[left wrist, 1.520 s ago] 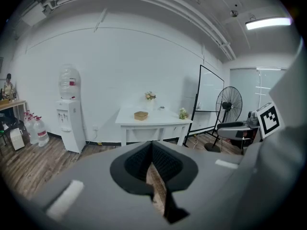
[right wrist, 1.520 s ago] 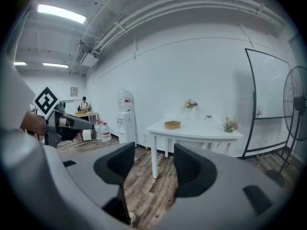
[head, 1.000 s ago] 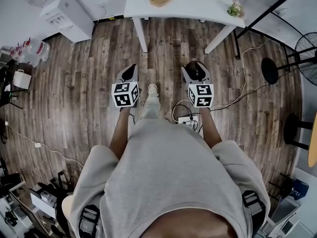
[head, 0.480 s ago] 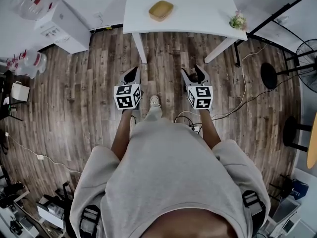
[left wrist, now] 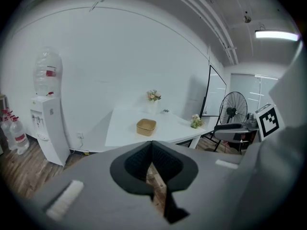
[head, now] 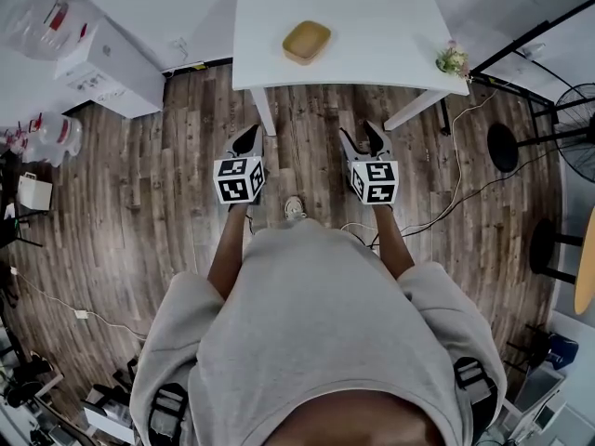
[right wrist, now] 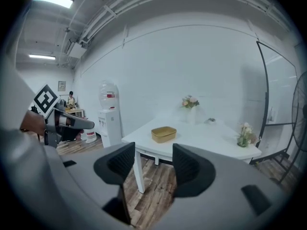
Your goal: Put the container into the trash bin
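There is one container (head: 306, 42), a shallow tan tray. It sits alone near the left end of the single white worktop (head: 372, 26) at the top centre of the head view, and nothing touches it.

The person holds two tools side by side in the middle of that frame, both short of the worktop's near edge and over the floor. The left hand-held gripper (head: 249, 135) has its jaws brought together, the tips meeting with nothing between them. The right hand-held gripper (head: 361, 136) has its jaws spread apart, with only floor and a worktop leg showing through the gap. Each carries one marker cube, two in all.

Two small bunches of flowers stand on the worktop, one (right wrist: 190, 101) at the back by the wall and one (right wrist: 245, 130) at the right end. One white water dispenser (head: 102, 54) stands at the upper left of the head view with a big bottle on top. In the left gripper view, two smaller bottles (left wrist: 18, 134) show on the floor beside it. One standing fan (head: 578, 110) is at the right edge.

The floor (head: 139, 203) is dark wood plank, and a pale cable (head: 446, 179) trails across it on the right. The walls are plain white, with strip lights on the ceiling. One shoe (head: 294, 209) shows between the arms.
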{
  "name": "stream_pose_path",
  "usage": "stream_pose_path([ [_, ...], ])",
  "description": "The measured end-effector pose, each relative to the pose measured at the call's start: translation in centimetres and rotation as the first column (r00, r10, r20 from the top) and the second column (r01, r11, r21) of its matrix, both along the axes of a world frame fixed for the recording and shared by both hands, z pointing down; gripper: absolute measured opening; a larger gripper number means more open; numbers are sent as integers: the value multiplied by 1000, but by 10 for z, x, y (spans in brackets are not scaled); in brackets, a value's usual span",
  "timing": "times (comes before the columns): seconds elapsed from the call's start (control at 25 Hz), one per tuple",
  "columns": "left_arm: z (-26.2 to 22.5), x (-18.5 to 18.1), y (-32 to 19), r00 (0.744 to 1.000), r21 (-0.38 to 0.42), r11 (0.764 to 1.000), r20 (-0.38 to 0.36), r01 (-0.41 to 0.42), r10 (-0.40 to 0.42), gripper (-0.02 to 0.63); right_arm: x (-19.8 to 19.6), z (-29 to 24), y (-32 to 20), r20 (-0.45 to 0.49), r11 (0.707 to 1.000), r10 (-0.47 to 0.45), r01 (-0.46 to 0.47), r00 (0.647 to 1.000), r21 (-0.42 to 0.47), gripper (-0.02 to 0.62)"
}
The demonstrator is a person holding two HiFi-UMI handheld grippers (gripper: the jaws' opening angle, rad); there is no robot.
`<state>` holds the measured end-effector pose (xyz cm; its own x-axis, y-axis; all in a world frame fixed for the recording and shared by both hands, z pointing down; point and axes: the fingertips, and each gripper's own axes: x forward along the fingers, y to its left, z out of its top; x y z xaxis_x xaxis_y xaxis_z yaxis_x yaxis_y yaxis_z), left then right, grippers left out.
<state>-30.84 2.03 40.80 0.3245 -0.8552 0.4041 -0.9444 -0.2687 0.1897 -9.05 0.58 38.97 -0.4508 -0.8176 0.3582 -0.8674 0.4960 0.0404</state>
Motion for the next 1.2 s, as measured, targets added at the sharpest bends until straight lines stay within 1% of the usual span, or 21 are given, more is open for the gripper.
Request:
stream_pose_path([
  [0.16,2,-10,-31,1000,0,1000,-8,-20,20,11,-12,-2,-25,-12,1000,12,-12,1000,4,238],
  [0.36,3,-11,-60,999,5,999,-14,-50,50,11,-15,1,-45,-26,1000,31,-31,999,0,238],
  [0.6,8,-8,-76,997,-5,997,-12,-71,71,11,-16,8,-57,-35,999,34,-35,999,-19,238],
  [1.0,15,-12,-94,998,-25,998,-10,-66,66,11,-24,19,-75,-40,999,7,-9,999,-42,238],
  [1.2,17,-11,-113,998,-27,998,0,-64,64,11,-25,24,-95,-29,999,0,-1,1000,-44,238],
])
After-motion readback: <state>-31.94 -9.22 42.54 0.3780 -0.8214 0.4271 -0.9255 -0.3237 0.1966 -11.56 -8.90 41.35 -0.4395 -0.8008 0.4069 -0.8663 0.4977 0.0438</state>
